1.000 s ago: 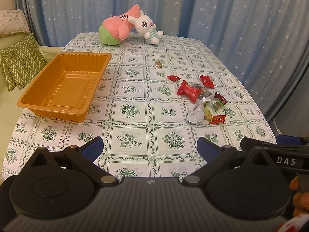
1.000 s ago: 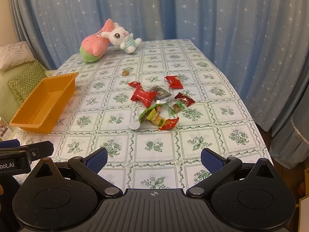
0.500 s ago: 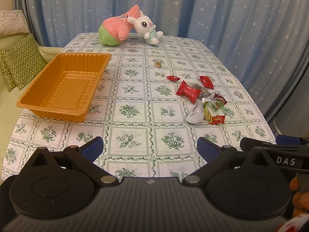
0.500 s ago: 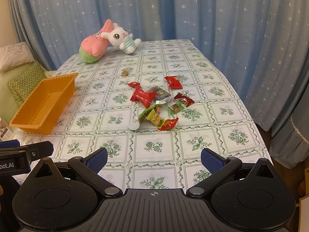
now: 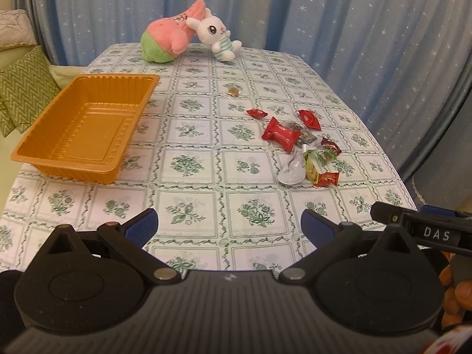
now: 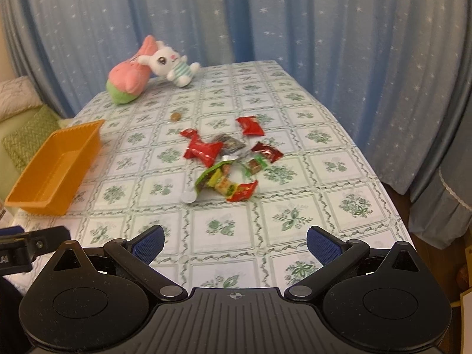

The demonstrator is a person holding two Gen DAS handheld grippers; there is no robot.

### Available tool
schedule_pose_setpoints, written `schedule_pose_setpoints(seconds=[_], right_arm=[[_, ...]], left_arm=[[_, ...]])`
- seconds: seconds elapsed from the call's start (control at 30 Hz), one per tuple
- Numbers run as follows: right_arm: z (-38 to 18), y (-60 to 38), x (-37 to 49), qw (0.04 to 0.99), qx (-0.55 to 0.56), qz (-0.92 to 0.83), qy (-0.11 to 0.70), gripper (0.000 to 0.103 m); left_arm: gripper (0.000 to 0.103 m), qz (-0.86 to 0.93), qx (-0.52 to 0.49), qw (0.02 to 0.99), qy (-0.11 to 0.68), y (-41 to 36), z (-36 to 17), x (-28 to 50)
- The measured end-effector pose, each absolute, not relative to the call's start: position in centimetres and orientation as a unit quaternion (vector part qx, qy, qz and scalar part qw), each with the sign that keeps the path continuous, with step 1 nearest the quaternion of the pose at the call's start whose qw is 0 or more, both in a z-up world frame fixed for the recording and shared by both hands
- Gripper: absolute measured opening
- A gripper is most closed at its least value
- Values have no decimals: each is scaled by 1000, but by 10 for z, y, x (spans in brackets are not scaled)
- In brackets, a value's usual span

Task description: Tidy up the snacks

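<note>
An empty orange tray [image 5: 85, 129] [image 6: 56, 171] sits at the table's left. A cluster of snack packets lies right of centre: a large red packet [image 5: 280, 133] [image 6: 203, 149], smaller red ones [image 5: 309, 119] [image 6: 250, 126], a green-yellow packet [image 6: 215, 178] and a silver wrapper [image 5: 292, 171]. A lone small brown candy [image 5: 233, 91] [image 6: 175, 116] lies farther back. My left gripper [image 5: 229, 225] is open and empty over the near table edge. My right gripper [image 6: 234, 240] is open and empty, short of the snacks.
A pink-green plush [image 5: 168, 41] and a white bunny plush [image 5: 216, 37] lie at the table's far end. Blue starred curtains hang behind and to the right. Green cushions [image 5: 20, 94] lie left of the table.
The right gripper has moved forward and slightly left toward the snack cluster. The left gripper has barely shifted. Nothing was grasped.
</note>
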State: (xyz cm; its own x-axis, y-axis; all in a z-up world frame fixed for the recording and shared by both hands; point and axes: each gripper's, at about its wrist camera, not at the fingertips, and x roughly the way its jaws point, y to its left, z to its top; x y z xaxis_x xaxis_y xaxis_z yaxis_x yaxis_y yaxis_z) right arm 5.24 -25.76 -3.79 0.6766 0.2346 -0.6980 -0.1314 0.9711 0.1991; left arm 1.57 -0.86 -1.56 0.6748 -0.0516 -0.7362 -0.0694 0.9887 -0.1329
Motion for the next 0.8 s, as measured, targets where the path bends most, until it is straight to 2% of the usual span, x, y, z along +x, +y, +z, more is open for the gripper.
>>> schedule_pose_setpoints(seconds=[0.2,0.27,0.4,0.47,0.8], right_arm=[[-50,-270,68,915,82,93,383,102],[-57,-272,76,914,89,99,384,89],[-74,-276,94,911,102,99,388,80],[-83,-276,104,908,108,100,392,72],[-116,-265,150,906,104,116,394,50]], left_arm=[[102,-23,-79,917,391,-18,-26,43],[101,-25,-67,916,394,-21,-31,54],[96,-34,-49,910,410,-26,-42,77],[94,-39,-43,914,402,-28,-45,89],[88,-61,-38,908,412,-35,-66,136]])
